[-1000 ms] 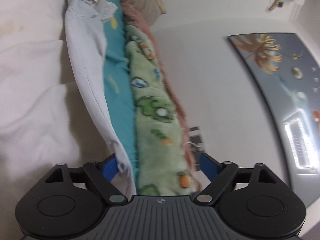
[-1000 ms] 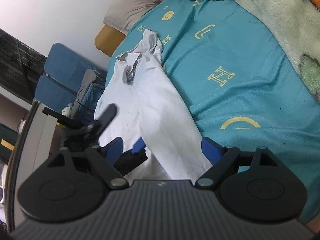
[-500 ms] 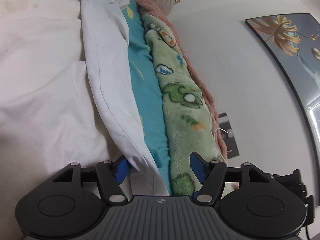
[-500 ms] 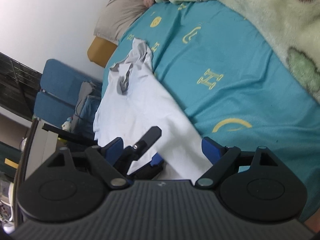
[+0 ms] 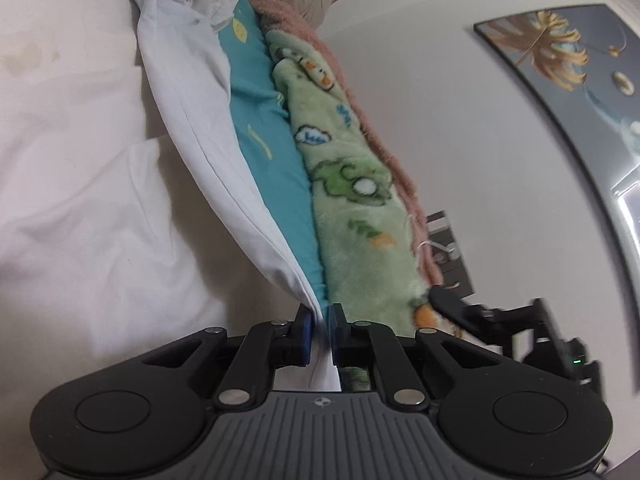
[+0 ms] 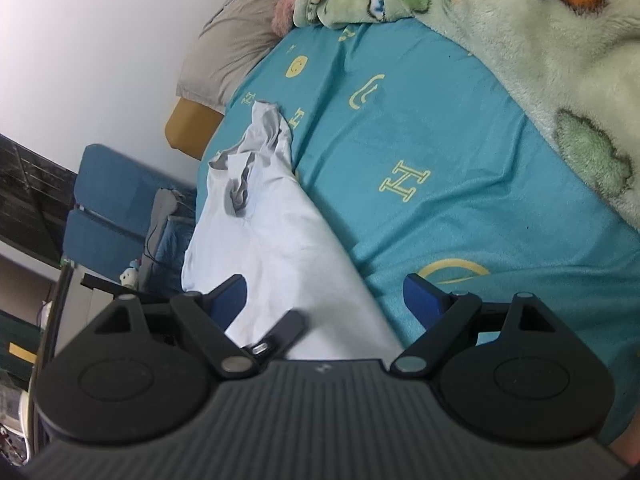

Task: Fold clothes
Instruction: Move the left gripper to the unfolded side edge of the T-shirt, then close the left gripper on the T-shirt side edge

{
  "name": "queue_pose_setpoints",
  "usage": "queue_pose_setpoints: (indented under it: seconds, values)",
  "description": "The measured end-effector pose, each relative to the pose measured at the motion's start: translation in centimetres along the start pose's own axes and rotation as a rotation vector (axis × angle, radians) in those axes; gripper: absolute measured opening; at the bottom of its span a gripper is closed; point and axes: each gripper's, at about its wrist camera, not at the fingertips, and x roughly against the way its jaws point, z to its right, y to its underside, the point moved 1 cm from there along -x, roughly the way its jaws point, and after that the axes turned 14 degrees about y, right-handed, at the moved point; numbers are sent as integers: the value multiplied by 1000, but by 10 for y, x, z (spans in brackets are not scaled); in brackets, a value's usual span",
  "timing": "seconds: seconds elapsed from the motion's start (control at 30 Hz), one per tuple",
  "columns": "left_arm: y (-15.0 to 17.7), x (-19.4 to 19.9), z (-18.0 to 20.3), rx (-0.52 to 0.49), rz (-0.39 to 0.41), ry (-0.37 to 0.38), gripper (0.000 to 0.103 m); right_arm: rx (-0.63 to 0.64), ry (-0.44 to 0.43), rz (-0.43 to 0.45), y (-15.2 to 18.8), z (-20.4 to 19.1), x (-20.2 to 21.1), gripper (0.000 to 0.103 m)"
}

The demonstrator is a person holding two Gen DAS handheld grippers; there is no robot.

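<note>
A pale white shirt (image 6: 280,248) lies stretched along the teal bed sheet (image 6: 440,140), its crumpled collar at the far end. In the left wrist view a folded edge of the shirt (image 5: 200,120) runs straight into my left gripper (image 5: 319,328). Its jaws are closing and the blue pads pinch that hem between them. My right gripper (image 6: 326,300) stands open just above the shirt's near end, with cloth between the pads but not pressed. A black part of the left gripper (image 6: 280,336) shows low between them.
A green fleece blanket (image 6: 520,40) with cartoon prints is heaped along the bed's far side by the wall, with a grey pillow (image 6: 236,48) at the head. A blue chair (image 6: 116,200) stands beside the bed. A framed picture (image 5: 580,100) hangs on the wall.
The left jaws went from wide open to closed on the shirt's hem. In the right wrist view the left gripper's black part slid rightward, in under the right gripper's jaws.
</note>
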Motion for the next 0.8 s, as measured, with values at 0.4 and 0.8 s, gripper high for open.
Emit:
queue_pose_setpoints:
  seconds: [0.4,0.8]
  values:
    - [27,28,18,36,-52,-33,26,18,-16,-23,6,4,11,87]
    - [41,8,-7,38,-108,-204,66,-20,-44,-42,1,9,9,87]
